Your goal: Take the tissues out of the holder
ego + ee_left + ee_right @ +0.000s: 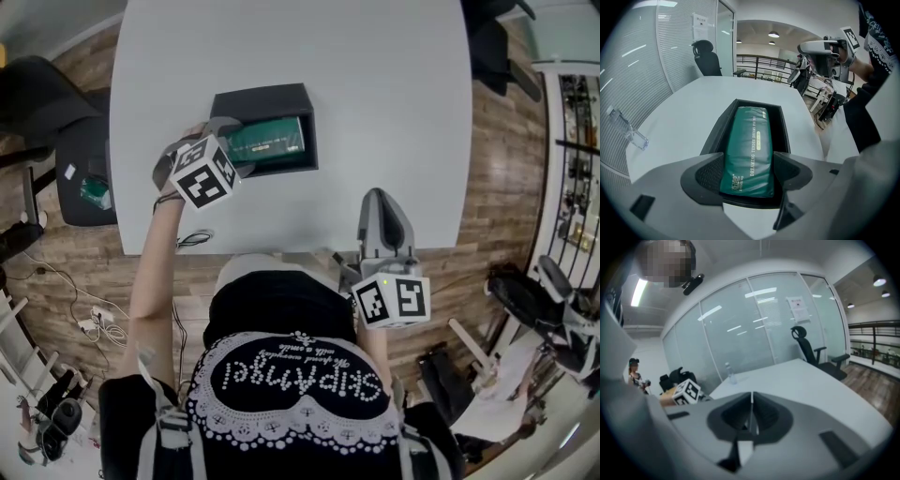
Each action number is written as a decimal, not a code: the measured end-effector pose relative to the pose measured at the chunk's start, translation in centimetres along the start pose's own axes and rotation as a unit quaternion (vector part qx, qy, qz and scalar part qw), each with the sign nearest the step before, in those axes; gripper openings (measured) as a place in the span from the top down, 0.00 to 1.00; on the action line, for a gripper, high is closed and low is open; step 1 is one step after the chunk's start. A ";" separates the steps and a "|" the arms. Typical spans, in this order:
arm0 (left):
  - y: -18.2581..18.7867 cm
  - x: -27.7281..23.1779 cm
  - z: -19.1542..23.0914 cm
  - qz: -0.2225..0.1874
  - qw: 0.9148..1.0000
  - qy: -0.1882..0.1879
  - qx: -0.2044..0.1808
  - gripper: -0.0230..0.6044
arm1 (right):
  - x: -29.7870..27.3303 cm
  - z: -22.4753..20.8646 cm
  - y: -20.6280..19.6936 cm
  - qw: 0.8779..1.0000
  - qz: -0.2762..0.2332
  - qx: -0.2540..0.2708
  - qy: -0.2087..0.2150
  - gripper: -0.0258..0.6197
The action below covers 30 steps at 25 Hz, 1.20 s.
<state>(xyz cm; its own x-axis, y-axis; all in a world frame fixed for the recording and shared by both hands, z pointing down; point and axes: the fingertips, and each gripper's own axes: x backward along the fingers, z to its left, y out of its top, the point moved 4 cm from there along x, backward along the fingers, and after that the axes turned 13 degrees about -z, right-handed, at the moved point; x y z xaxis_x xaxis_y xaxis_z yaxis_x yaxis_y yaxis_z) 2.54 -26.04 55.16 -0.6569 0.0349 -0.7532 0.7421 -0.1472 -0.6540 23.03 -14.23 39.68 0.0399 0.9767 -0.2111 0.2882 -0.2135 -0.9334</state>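
A white bench stands on a wood-plank floor. A clear water bottle stands near the bench's far edge, in front of a glass partition. A paper notice is fixed to the glass. A black office chair is at the bench's end. Cables lie on the floor, left of the bench. A metal railing runs behind.

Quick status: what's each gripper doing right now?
Left gripper: closed on the tissue pack, which lies in the holder.
Right gripper: closed, empty.
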 end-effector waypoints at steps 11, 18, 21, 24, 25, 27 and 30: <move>-0.4 -1.6 0.0 0.044 0.999 0.019 -0.020 0.43 | -0.5 0.2 -0.5 1.000 0.006 -0.004 0.007 0.91; -0.4 -1.5 -0.2 0.028 0.999 0.035 -0.030 0.44 | -0.4 0.8 -0.5 1.000 0.002 -0.003 0.010 0.91; -0.5 -1.4 -0.2 0.020 0.998 0.040 -0.037 0.44 | -0.2 0.8 -0.5 1.000 0.001 -0.002 0.009 0.91; -0.1 -1.4 -0.1 0.015 0.998 0.042 -0.040 0.44 | -0.1 0.7 -0.4 1.000 0.001 -0.001 0.007 0.91; -0.1 -1.3 -0.1 0.015 0.998 0.044 -0.040 0.44 | 0.0 0.6 -0.3 1.000 0.001 -0.001 0.006 0.91; 0.0 -1.0 -0.2 0.016 0.998 0.050 -0.040 0.44 | 0.1 0.7 -0.2 1.000 -0.001 -0.001 0.007 0.91; 0.3 -0.2 -0.4 0.007 0.998 0.055 -0.038 0.44 | 0.2 0.8 -0.1 1.000 -0.003 -0.001 0.008 0.91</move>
<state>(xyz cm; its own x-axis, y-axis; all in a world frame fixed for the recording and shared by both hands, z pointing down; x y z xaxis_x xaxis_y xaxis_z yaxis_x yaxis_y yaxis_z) 3.01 -25.74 55.09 -0.6307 0.1431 -0.7627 0.7619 -0.0725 -0.6436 22.27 -14.02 39.53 0.0530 0.9782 -0.2007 0.2901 -0.2074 -0.9343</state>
